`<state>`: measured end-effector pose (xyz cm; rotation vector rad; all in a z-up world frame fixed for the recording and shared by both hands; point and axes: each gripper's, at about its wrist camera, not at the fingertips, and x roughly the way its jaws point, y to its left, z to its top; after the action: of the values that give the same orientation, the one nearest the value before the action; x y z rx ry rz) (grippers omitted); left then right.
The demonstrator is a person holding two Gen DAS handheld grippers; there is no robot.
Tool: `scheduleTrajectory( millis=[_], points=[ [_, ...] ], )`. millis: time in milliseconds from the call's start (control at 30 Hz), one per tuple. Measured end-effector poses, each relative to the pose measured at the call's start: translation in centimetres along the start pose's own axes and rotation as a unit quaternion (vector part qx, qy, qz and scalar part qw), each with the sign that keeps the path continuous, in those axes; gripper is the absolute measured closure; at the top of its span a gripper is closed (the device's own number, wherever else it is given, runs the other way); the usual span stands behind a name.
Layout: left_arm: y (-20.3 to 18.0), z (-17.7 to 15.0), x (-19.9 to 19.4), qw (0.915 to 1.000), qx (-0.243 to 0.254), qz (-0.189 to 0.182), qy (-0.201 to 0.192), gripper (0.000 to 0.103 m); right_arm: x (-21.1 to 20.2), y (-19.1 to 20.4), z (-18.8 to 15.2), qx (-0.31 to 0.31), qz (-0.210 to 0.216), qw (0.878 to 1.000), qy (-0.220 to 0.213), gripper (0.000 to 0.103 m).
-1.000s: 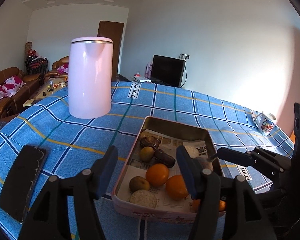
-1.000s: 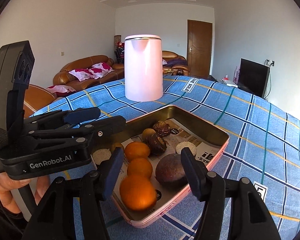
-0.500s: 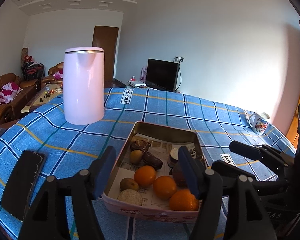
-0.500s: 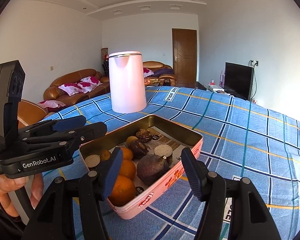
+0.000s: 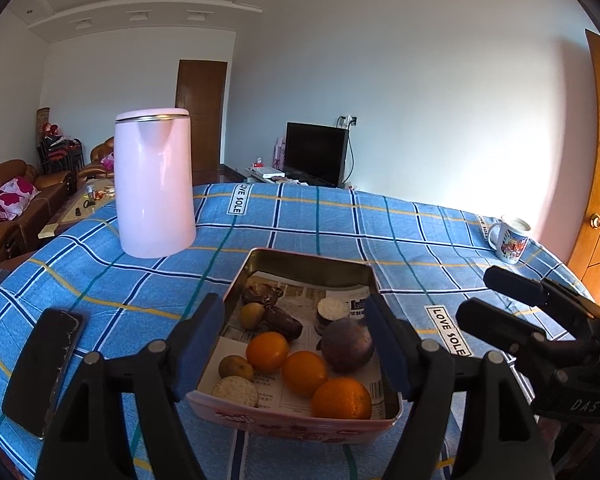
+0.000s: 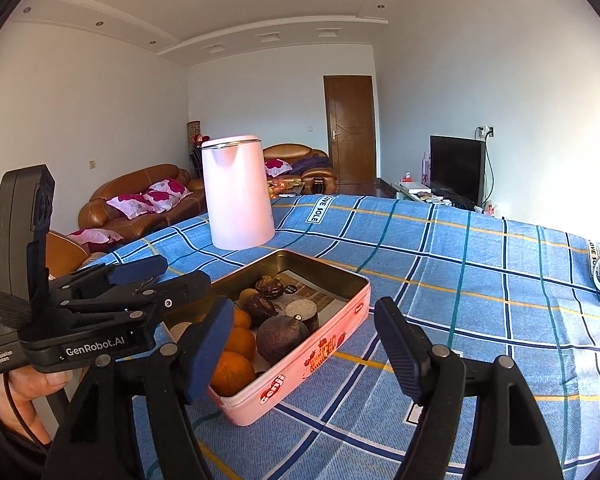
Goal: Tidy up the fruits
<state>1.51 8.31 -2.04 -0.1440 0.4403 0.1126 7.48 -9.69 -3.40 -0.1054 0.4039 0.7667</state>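
A pink metal tin lined with newspaper stands on the blue plaid tablecloth. It holds three oranges, a dark purple round fruit, small brownish fruits and pale round pieces. My left gripper is open and empty, hovering just in front of the tin. My right gripper is open and empty, off the tin's right front corner. The purple fruit also shows in the right wrist view.
A tall pink kettle stands behind the tin to the left. A black phone lies at the left table edge. A printed mug stands far right. Sofas, a TV and doors lie beyond the table.
Both grippers have pulled back and up from the tin. The right gripper has swung to the right, so the tin now sits left of its fingers. Both stayed open.
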Motion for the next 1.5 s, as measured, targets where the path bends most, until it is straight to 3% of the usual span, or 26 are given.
scheduleTrajectory(
  millis=[533, 1033, 1500],
  points=[
    [-1.7, 0.1, -0.3, 0.9998, 0.015, -0.011, -0.002, 0.028, -2.2, -1.1, -0.1, 0.012, -0.020, 0.999, -0.022, 0.024],
    [-2.4, 0.4, -1.5, 0.9995, 0.020, -0.009, -0.023, 0.002, -3.7, -2.1, -0.2, 0.022, -0.028, 0.999, -0.038, 0.022],
    [-3.2, 0.6, -1.8, 0.9994, 0.026, -0.013, -0.019, 0.000, -5.4, -3.0, -0.2, 0.028, -0.048, 0.997, -0.058, 0.021]
  ],
)
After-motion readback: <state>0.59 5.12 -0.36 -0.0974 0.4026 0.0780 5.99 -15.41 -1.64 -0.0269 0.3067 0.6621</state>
